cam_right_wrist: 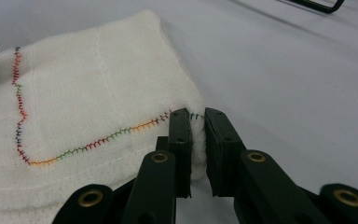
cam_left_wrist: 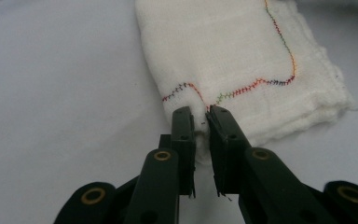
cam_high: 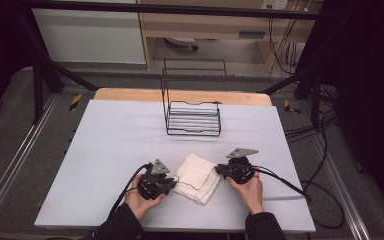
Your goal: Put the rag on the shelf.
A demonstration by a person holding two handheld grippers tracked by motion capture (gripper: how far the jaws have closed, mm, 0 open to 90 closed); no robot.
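A folded white cloth (cam_high: 197, 176) with a rainbow-stitched hem lies on the table's near middle. My left gripper (cam_high: 172, 183) is at the cloth's left edge. In the left gripper view its jaws pinch the cloth (cam_left_wrist: 233, 56) at the near edge, where the coloured stitching dips, so the left gripper (cam_left_wrist: 202, 113) is shut on it. My right gripper (cam_high: 219, 171) is at the cloth's right edge. In the right gripper view the cloth (cam_right_wrist: 88, 102) is pinched at its corner by the stitched hem, so the right gripper (cam_right_wrist: 196, 116) is shut on it too. The cloth rests flat.
A black wire rack (cam_high: 192, 117) stands upright at the far middle of the grey table (cam_high: 105, 145). Cables (cam_high: 285, 182) trail from the right gripper across the table's right side. A wooden board edge (cam_high: 130, 95) borders the far side.
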